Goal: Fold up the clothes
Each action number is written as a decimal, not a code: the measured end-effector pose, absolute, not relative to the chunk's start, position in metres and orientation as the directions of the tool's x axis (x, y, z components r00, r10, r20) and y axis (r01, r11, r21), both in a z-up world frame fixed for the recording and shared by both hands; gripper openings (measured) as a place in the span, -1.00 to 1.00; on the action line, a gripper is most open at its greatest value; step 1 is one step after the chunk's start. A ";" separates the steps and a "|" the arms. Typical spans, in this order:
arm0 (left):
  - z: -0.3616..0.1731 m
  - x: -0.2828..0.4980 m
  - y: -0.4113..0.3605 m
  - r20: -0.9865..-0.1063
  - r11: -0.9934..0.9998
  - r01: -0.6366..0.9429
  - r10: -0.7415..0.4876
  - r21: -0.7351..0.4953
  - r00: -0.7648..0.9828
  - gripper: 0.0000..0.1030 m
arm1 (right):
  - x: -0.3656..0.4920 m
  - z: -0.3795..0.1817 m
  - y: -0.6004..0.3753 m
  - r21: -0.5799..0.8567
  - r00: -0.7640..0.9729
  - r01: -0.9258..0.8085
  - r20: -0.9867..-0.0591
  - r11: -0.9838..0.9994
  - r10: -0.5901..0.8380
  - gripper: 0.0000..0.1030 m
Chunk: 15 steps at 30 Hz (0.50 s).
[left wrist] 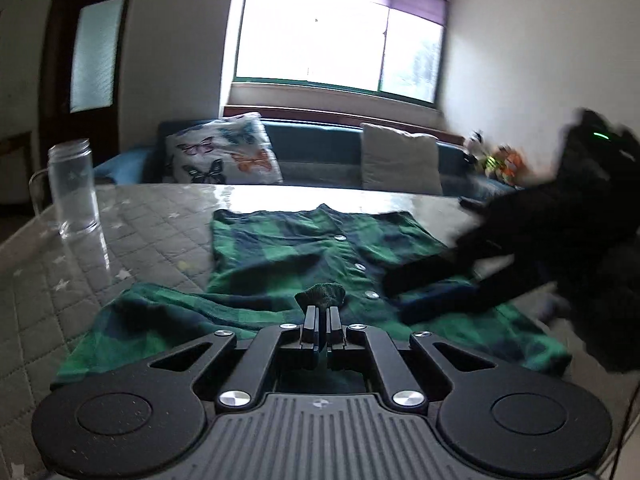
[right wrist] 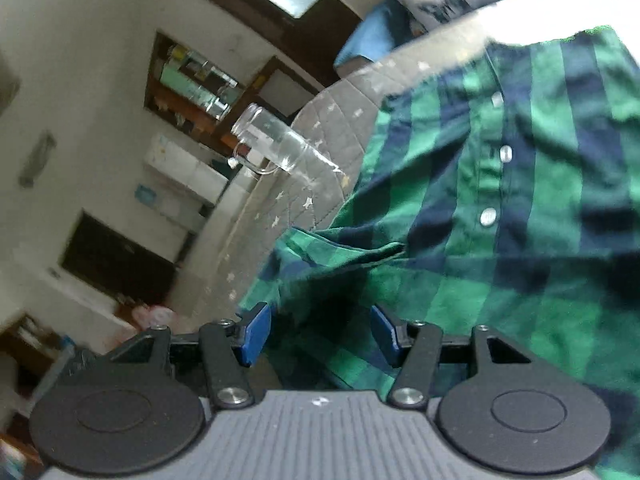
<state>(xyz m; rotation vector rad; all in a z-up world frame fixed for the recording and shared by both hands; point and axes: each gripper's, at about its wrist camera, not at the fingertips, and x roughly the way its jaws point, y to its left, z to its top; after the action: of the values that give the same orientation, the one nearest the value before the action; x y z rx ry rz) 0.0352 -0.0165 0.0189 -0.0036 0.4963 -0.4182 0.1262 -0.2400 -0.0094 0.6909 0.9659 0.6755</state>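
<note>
Jaws of the left gripper are pinched tight on a fold of the green plaid shirt, which lies spread on the quilted table. Right gripper stands half open over the shirt's edge, gripping nothing. Glass mug stands just beside the shirt.

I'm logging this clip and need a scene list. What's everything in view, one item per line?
shirt: one, green and navy plaid, spread on the table
glass mug: one, clear, left on the table
table: one, grey quilted star cover
cushions: two, butterfly print and plain grey, on the bench behind
window: one, bright, purple blind
left gripper: black, shut on a fold of shirt
right gripper: blue pads, open over the shirt
</note>
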 end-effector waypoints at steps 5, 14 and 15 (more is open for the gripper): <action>0.014 0.029 -0.027 -0.470 0.888 0.459 -0.416 -0.026 0.779 -0.93 | 0.146 -0.038 -0.231 0.862 0.351 -0.072 -0.449 0.502 0.821 0.06; 0.016 0.013 -0.013 -0.474 0.875 0.481 -0.401 0.056 0.784 -0.65 | 0.151 -0.033 -0.219 0.827 0.370 -0.095 -0.488 0.555 0.791 -0.83; 0.018 0.011 -0.006 -0.468 0.887 0.456 -0.374 0.073 0.801 -0.34 | 0.151 -0.027 -0.220 0.822 0.382 -0.110 -0.484 0.559 0.787 -0.84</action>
<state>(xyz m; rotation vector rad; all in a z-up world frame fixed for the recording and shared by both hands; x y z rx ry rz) 0.0109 -0.0060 0.0178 0.1856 0.4615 -0.4475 0.1506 -0.2204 -0.0267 0.7908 1.0242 0.6555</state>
